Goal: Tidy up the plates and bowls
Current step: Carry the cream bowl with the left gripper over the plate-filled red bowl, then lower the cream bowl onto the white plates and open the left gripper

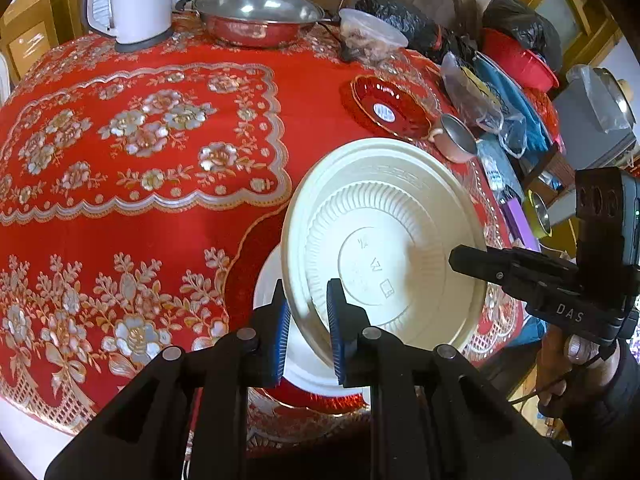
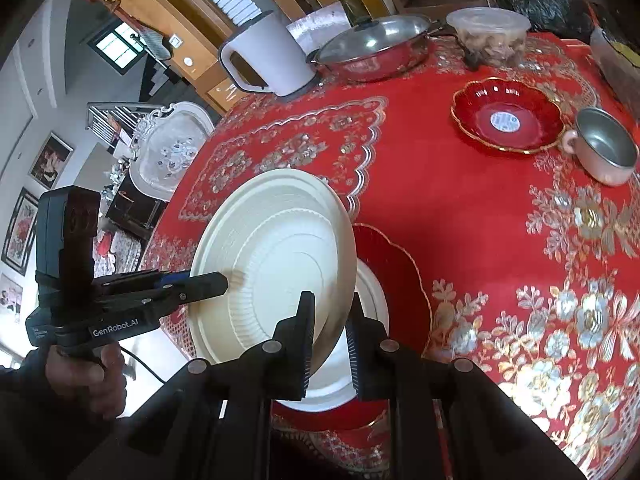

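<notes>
While both grippers, left (image 1: 308, 320) and right (image 2: 330, 336), clamp the tilted white plate (image 1: 384, 240), it next needs lowering onto the plate (image 2: 370, 292) beneath.

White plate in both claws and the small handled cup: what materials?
White plate: likely moulded plastic or pulp, matte cream, with ribbed walls and embossed marks on its base. Handled cup: looks like metal, dull brushed grey inside, with a pale handle.

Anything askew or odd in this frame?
The white plate is tilted steeply on edge above another white plate, pinched at its rim by both the left gripper and right gripper. Nothing spilled or broken.
</notes>
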Action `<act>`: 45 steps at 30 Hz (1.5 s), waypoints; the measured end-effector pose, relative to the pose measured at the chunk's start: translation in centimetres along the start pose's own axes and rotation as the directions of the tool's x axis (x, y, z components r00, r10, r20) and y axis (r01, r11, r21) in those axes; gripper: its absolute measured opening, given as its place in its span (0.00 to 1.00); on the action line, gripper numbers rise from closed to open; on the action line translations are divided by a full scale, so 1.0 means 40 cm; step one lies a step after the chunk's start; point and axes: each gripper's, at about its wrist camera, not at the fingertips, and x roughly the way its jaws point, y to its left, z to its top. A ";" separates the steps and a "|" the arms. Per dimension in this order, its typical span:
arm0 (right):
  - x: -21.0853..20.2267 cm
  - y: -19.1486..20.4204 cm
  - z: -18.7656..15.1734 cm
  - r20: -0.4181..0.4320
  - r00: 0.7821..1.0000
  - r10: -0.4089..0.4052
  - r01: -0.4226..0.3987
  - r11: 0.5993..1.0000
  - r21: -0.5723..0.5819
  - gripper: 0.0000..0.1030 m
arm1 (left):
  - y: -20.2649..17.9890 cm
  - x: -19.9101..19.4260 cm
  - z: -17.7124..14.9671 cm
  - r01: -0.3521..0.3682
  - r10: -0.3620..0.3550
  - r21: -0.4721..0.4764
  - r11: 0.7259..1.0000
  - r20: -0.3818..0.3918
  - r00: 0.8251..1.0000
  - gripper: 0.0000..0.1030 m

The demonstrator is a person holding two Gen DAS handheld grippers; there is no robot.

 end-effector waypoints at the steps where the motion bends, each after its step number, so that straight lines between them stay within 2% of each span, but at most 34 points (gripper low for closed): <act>1: 0.000 -0.001 -0.005 -0.001 1.000 0.003 -0.002 1.000 0.005 0.15 | -0.001 0.001 -0.003 -0.002 0.002 0.001 1.000 -0.003 1.000 0.15; 16: -0.011 -0.005 -0.030 0.003 1.000 -0.007 0.007 1.000 0.008 0.16 | -0.006 0.013 -0.007 0.001 -0.001 0.001 1.000 -0.016 1.000 0.15; 30: 0.052 -0.024 -0.035 -0.044 0.999 -0.027 0.028 1.000 0.009 0.16 | 0.018 0.087 -0.023 -0.028 0.027 -0.002 1.000 -0.077 0.997 0.15; 45: 0.080 -0.025 -0.029 -0.064 0.997 -0.031 0.032 0.999 0.014 0.16 | 0.041 0.119 -0.023 -0.032 0.030 -0.011 0.999 -0.098 0.995 0.15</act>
